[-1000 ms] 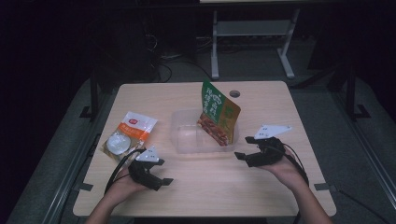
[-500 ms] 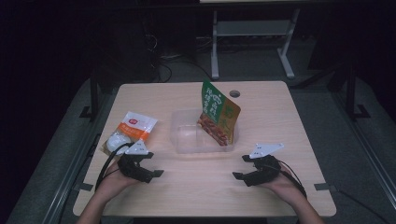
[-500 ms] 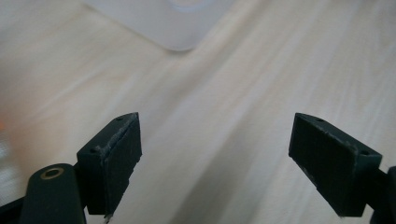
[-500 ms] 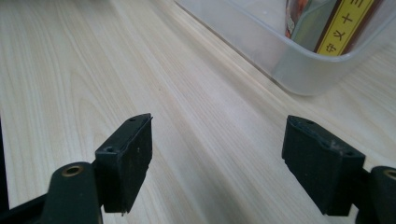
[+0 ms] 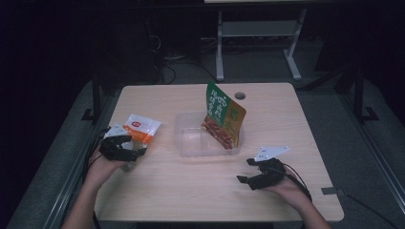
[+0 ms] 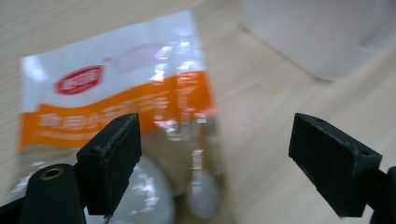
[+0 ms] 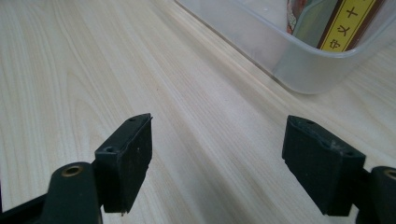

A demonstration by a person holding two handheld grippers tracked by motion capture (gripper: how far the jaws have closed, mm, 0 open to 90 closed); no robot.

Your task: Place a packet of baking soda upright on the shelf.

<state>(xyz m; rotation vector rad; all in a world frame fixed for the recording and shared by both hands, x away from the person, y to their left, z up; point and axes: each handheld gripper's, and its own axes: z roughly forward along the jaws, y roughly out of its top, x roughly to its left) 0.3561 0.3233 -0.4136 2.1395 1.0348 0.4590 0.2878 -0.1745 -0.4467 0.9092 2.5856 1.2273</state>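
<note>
A white and orange packet (image 5: 142, 128) lies flat at the table's left. My left gripper (image 5: 133, 150) stands open at its near end; in the left gripper view the packet (image 6: 116, 84) lies under and between the spread jaws of the gripper (image 6: 215, 128), and the pads do not press on it. A clear plastic container (image 5: 191, 143) sits mid-table with a green and orange snack bag (image 5: 224, 117) standing in it. My right gripper (image 5: 244, 171) is open over bare wood, to the near right of the container (image 7: 299, 56) and the bag (image 7: 348, 21); nothing lies between the jaws of that gripper (image 7: 219, 126).
The wooden table (image 5: 191, 195) has a small round cable hole (image 5: 240, 96) near its far edge. Cables trail from both grippers toward the near edge. A dark floor and a metal stand (image 5: 258, 33) lie beyond the table.
My left gripper has moved left and farther up the table onto the packet's near end. My right gripper dropped back toward the near edge, then stayed put.
</note>
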